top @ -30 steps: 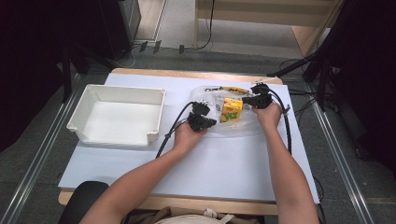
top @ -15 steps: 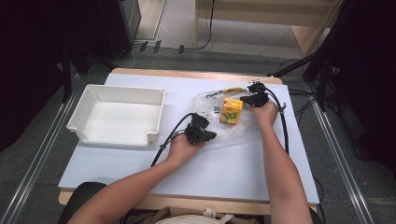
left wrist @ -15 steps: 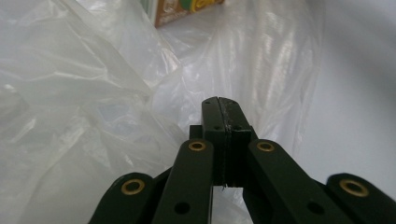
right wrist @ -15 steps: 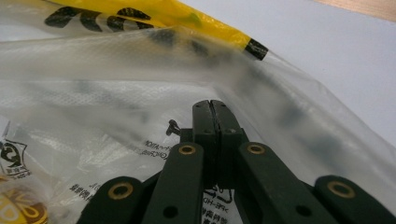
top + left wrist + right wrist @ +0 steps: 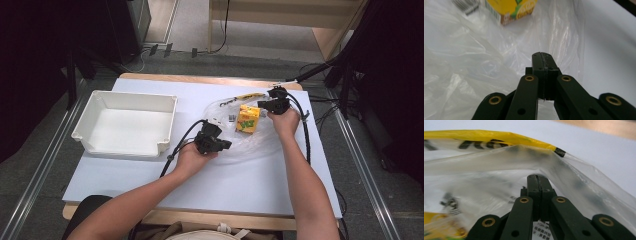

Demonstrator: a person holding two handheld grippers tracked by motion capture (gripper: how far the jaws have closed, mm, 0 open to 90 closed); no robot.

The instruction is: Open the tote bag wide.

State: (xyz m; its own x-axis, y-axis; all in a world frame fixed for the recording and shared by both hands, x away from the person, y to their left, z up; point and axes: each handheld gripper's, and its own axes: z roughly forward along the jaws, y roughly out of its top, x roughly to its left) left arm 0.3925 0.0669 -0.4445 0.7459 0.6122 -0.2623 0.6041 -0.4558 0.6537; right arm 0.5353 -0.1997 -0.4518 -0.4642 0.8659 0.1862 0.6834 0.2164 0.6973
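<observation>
Lying between both tongs point(image 5: 227, 145) point(image 5: 261, 104): juice carton point(image 5: 248, 119) inside bag point(image 5: 250, 145).

grey floor point(image 5: 280, 60), wooden bench point(image 5: 280, 20), dark surroundings

This looks like a lab or test room, not a home. The worktop point(image 5: 200, 185) has a plain white cover and stands on a grey floor point(image 5: 45, 165). Cables point(image 5: 220, 30) run across the floor. Dark stands point(image 5: 350, 75) and black curtains point(image 5: 30, 60) sit around it.
</observation>
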